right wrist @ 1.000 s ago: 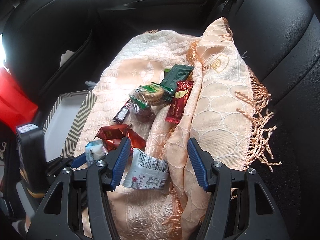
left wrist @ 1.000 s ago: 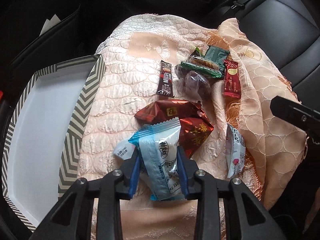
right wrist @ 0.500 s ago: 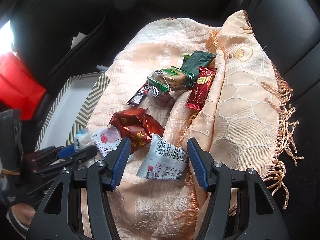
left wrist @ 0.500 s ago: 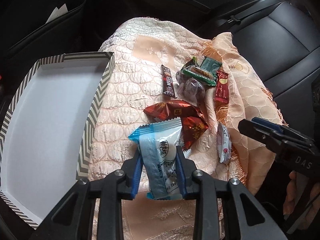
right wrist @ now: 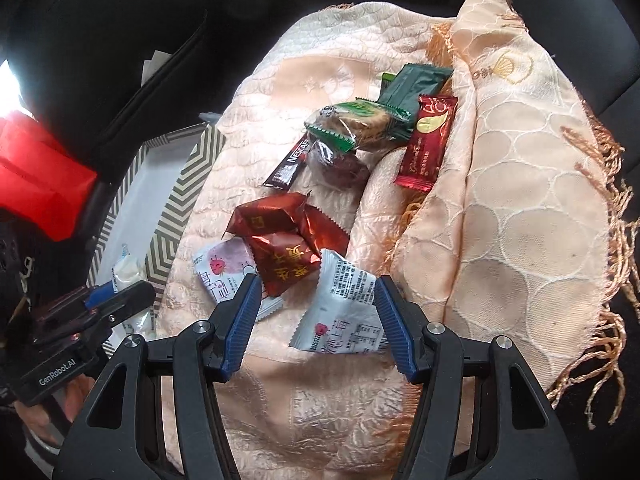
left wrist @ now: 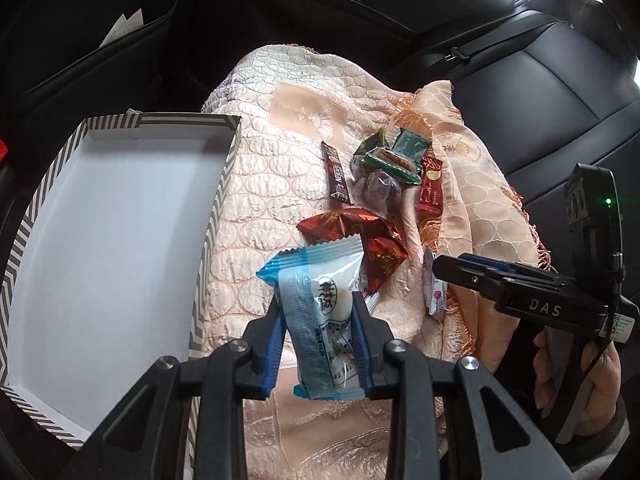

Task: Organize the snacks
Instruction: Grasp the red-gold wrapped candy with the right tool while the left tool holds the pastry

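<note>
My left gripper [left wrist: 318, 312] is shut on a blue and white snack packet [left wrist: 320, 300] and holds it above the peach cloth, just right of the zigzag-edged white box [left wrist: 100, 240]. My right gripper [right wrist: 316, 300] is open, with its fingers either side of a white strawberry packet [right wrist: 344, 308] on the cloth. A red foil packet [right wrist: 280, 240] lies just beyond it, with a second strawberry packet [right wrist: 220, 268] to the left. Further back lie a Nescafe stick [right wrist: 288, 164], a green-wrapped biscuit [right wrist: 356, 124], a dark green packet [right wrist: 412, 84] and a red sachet [right wrist: 428, 144].
The snacks lie on a peach embroidered cloth [right wrist: 520, 200] spread over a black car seat. The white box [right wrist: 168, 184] sits at the cloth's left edge. A red bag [right wrist: 36, 184] is at the far left. The black seat back [left wrist: 540, 100] rises on the right.
My left gripper has lifted the blue and white packet and moved toward the box. My right gripper has moved forward and down around the white strawberry packet.
</note>
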The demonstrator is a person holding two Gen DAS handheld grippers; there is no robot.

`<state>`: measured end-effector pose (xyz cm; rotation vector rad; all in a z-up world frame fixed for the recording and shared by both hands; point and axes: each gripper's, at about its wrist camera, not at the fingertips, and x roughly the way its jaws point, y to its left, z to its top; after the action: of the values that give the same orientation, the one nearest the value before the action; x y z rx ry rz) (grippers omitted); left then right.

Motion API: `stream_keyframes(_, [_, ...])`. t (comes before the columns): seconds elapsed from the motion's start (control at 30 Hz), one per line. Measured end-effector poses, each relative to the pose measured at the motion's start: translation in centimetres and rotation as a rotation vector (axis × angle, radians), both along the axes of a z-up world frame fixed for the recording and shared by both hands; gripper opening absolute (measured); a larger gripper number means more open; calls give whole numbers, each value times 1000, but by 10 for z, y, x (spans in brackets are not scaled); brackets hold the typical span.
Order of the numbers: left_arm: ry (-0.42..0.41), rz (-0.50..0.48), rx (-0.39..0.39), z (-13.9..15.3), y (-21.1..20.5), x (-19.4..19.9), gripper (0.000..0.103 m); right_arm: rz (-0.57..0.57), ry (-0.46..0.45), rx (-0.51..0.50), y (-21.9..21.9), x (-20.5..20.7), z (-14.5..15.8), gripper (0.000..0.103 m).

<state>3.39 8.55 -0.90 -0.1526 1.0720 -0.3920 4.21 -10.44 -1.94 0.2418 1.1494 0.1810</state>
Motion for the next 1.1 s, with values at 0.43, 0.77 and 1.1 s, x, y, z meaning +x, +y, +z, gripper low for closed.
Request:
stream_keyframes(0.43, [-24,16,4,6,14,-6,33,19,-5,-18,7,27,1,65])
stream_keyframes(0.77, [-36,32,45,4,15,-4,33,197,54,-170,60,76,-20,66])
stream_keyframes(1.1, [-49,51,49,8,20,-3,33,503,30,-384,77,73,-17,66])
